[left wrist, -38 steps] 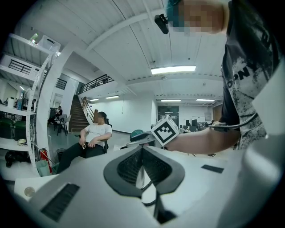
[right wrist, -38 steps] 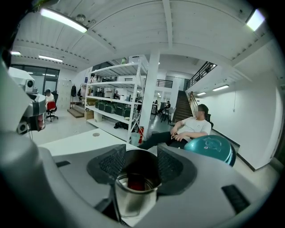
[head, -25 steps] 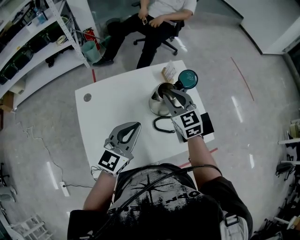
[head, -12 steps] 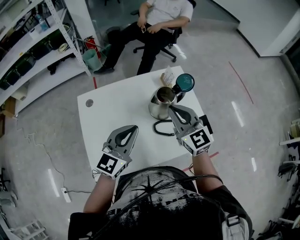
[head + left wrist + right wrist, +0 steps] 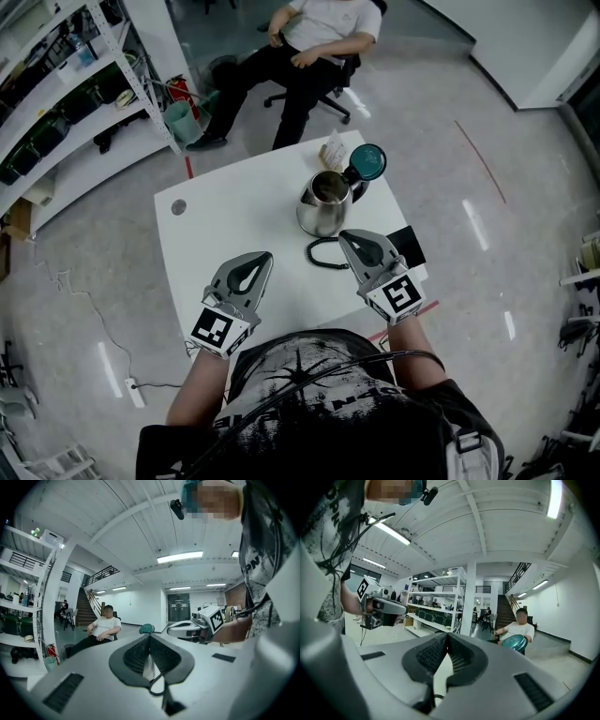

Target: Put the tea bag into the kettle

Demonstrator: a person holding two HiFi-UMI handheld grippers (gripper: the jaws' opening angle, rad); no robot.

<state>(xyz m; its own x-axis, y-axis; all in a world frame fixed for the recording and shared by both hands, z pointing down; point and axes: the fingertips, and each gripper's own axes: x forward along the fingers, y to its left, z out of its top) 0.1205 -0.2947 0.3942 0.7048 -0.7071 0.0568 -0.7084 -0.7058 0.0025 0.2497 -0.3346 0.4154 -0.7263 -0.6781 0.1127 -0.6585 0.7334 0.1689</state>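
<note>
A steel kettle (image 5: 322, 206) stands at the far side of the white table (image 5: 216, 225), its teal lid (image 5: 368, 162) tipped open. The kettle's inside is dark and I cannot make out a tea bag in it. A small pale packet (image 5: 335, 150) lies behind the kettle. My right gripper (image 5: 344, 234) hovers just in front of the kettle, shut and empty, above the black cord (image 5: 325, 254). My left gripper (image 5: 265, 254) hangs over the table's near left, also shut with nothing in it. The teal lid (image 5: 513, 642) shows past the right jaws, and the lid (image 5: 146, 628) also peeks above the left ones.
A black mat (image 5: 407, 244) lies at the table's right edge under my right gripper. A person (image 5: 305, 37) sits on a chair beyond the table. Shelving (image 5: 66, 75) and a teal bin (image 5: 178, 103) stand at the far left. A power strip (image 5: 131, 386) lies on the floor.
My right gripper has drawn back from over the kettle's mouth toward the table's near edge. The left gripper has stayed where it was.
</note>
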